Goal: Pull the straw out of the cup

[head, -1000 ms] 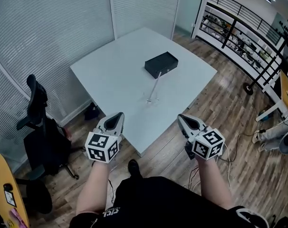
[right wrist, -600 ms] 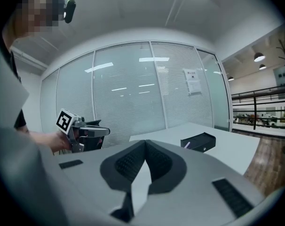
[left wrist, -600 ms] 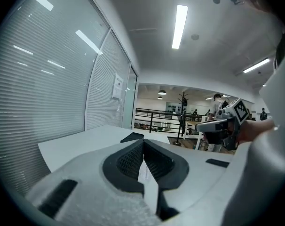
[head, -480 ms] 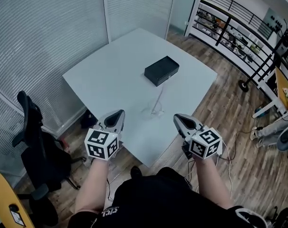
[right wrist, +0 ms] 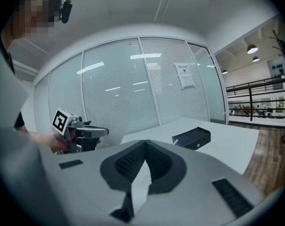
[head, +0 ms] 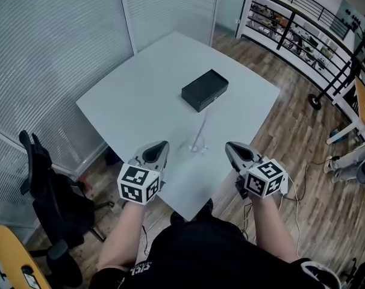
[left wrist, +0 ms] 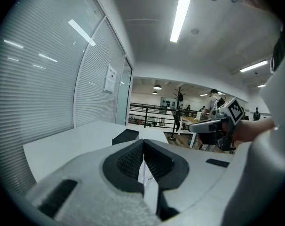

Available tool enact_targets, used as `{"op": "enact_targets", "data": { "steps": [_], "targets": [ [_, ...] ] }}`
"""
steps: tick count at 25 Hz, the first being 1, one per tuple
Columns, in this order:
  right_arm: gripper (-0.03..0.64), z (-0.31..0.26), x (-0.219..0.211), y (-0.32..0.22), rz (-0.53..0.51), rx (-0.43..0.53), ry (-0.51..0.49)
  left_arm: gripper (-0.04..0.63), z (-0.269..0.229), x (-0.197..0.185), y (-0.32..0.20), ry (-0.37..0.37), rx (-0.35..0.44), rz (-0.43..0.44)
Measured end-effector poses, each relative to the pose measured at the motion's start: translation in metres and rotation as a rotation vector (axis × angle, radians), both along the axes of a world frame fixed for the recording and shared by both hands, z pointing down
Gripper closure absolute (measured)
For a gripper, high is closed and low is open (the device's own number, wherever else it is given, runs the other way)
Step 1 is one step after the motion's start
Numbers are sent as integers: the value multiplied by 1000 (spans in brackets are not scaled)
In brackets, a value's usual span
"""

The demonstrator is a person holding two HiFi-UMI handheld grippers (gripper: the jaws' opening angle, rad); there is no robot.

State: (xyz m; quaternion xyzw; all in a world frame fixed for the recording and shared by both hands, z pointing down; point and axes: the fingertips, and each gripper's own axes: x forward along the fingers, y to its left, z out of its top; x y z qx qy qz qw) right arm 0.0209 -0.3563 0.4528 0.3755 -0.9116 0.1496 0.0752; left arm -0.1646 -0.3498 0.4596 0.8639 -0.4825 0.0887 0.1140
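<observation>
A small clear cup (head: 196, 146) stands near the front corner of the white table (head: 140, 95), and a thin pale straw (head: 202, 127) leans up out of it toward the far side. My left gripper (head: 163, 144) hovers over the table just left of the cup with its jaws together and nothing in them. My right gripper (head: 229, 146) sits just right of the cup, also shut and empty. In the left gripper view the closed jaws (left wrist: 143, 142) hide most of the table, and the right gripper (left wrist: 217, 126) shows beyond them.
A black box (head: 205, 90) lies on the table behind the cup. An office chair (head: 47, 185) stands on the wood floor to the left. Blinds cover the glass walls on the far left, and a railing (head: 303, 32) runs at the right.
Both grippers have moved forward from the table's front edge to either side of the cup. The cup and straw now sit between the fingertips. Both pairs of jaws stayed shut.
</observation>
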Motion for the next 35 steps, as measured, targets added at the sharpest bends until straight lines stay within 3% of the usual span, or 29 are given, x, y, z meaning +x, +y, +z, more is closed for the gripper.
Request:
{"op": "enact_targets", "data": {
  "steps": [9, 19, 28, 35],
  "targets": [
    [611, 29, 20, -31, -23, -58, -3, 535, 27, 50, -43, -17, -44, 57],
    [611, 67, 48, -43, 1, -128, -3, 460, 83, 87, -77, 3, -161, 114],
    [611, 83, 57, -45, 7, -159, 17, 425, 129, 111, -101, -98, -215, 174],
    [611, 91, 66, -51, 17, -172, 27, 383, 166, 121, -119, -228, -267, 240]
  ]
}}
